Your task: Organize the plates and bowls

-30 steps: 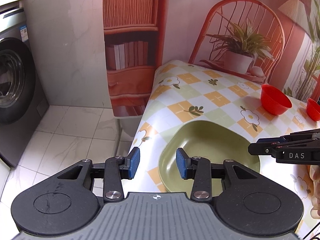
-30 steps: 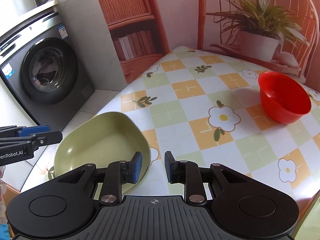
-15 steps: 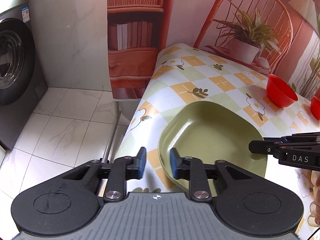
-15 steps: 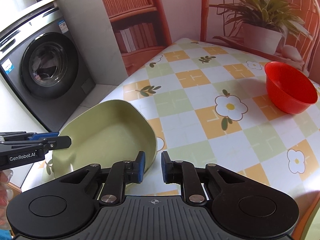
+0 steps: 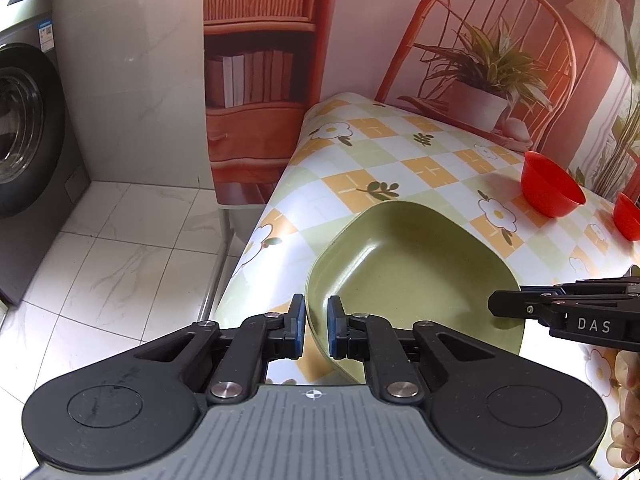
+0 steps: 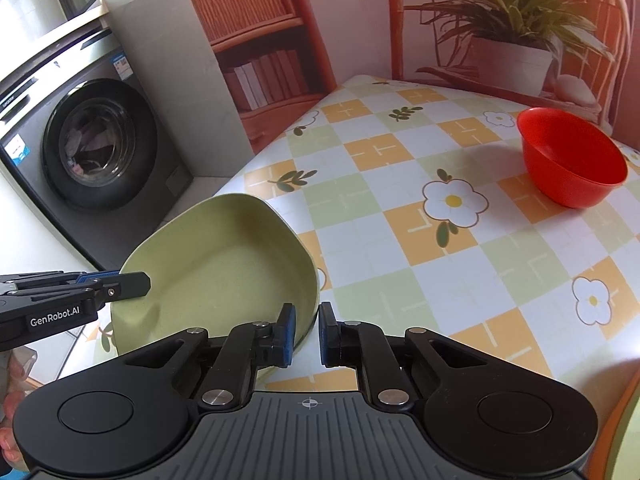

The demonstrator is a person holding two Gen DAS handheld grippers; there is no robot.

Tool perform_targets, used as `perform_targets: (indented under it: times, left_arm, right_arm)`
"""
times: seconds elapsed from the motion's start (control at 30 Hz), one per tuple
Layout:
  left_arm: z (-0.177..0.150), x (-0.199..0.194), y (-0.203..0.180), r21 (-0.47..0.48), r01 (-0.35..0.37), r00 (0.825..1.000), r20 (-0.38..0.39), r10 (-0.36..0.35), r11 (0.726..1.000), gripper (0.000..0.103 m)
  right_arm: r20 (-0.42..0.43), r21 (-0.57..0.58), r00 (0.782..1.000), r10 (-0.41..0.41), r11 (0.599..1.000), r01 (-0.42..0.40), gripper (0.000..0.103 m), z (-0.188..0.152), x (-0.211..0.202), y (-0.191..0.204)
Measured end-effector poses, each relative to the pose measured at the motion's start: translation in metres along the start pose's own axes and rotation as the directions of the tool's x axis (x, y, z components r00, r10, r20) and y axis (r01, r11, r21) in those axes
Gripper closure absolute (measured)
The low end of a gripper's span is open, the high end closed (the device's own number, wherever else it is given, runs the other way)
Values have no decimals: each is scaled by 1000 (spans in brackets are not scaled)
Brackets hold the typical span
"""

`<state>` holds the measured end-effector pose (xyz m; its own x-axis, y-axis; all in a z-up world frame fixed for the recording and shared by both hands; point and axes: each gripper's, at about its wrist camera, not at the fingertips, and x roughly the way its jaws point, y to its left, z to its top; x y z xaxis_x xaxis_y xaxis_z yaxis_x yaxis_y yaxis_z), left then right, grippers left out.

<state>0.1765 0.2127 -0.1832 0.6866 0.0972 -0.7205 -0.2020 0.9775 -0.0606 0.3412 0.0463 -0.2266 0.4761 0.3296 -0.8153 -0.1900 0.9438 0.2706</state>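
**Both grippers close on the green plate**

Behind the scene stand a washing machine (image 6: 96,148) on the far left and a printed backdrop of shelves and a potted plant. Nearer, the table (image 6: 400,184) with its flowered, chequered cloth fills the right of both views. On its near left corner sits the green plate (image 5: 412,276), its rim now tilted up where half a second ago it lay flatter. The left gripper (image 5: 313,326), wide a second ago, has narrowed until its blue pads pinch the plate's left rim. The right gripper (image 6: 307,334) has likewise narrowed and straddles the right rim, though firm contact cannot be told. The lift seems begun. Far right, a red bowl (image 6: 572,160) and a second red bowl (image 5: 628,216) wait untouched.
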Motion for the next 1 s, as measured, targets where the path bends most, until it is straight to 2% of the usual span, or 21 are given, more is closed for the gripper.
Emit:
perform_targets:
  times: [0.2,0.53,1.0]
  left_arm:
    - [11,-9,-15,38,9,1000,18,-9,999,91]
    - [26,-24,-42,82,33,998,53,-38,996,91]
    - [34,-35,-97,161,84,993,72,-97,983,91]
  right_arm:
    - [28,46,1000,0,999,-2,92,0,-14,-11]
    - [125,100,992,-1,995,-12,92,4,-52,-31]
    - [246,164,967,-70,986,30,92,2,-106,-72]
